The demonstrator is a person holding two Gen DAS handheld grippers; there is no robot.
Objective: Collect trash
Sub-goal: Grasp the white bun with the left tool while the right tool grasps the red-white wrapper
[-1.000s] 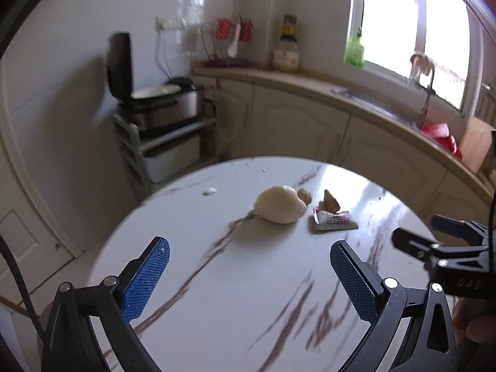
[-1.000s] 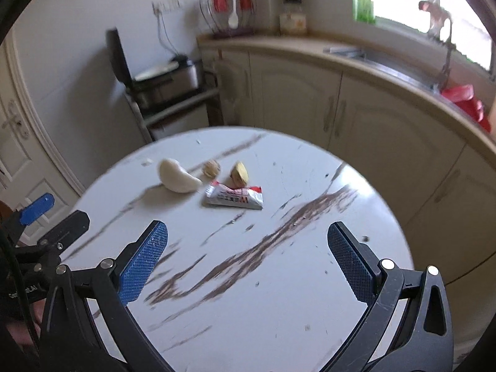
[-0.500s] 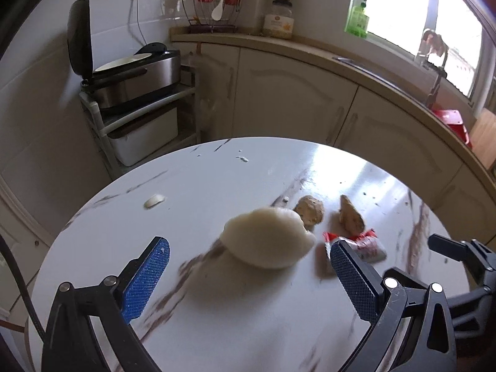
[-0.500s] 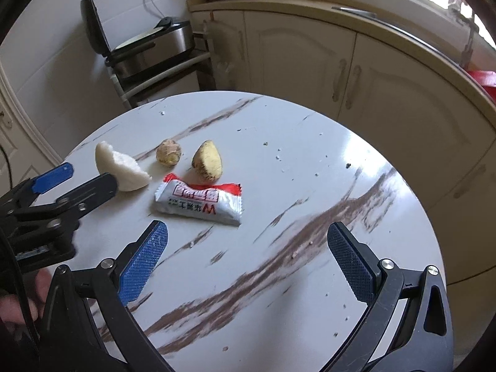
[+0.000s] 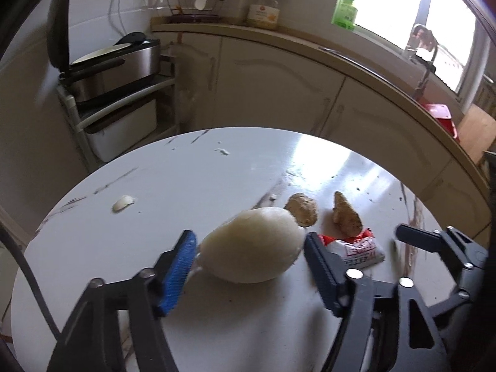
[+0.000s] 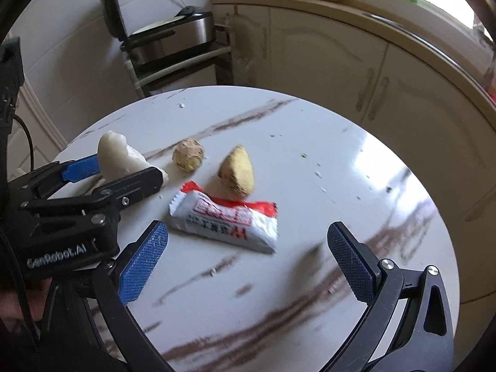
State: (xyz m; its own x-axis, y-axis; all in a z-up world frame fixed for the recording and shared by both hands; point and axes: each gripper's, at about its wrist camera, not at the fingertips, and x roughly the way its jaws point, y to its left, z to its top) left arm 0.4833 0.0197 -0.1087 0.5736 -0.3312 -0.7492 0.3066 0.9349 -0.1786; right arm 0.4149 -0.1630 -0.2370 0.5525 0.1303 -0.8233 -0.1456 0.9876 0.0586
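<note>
The left gripper (image 5: 249, 262) is closing around the white peeled vegetable piece (image 5: 252, 245) on the round marble table (image 5: 186, 186); pads look just short of contact; squeeze gently, mid-body, then lift; the right gripper (image 6: 248, 260) hangs wide above the snack wrapper (image 6: 224, 218).

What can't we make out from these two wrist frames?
- Left gripper is closing around the white vegetable chunk; pad contact unclear, its right side is hidden behind the right finger in the left wrist view.
- Snack wrapper: print motion-blurred in the right wrist view, half hidden by that finger in the left.
- No trash bin in either frame.
- Small white scrap: too small to identify.
</note>
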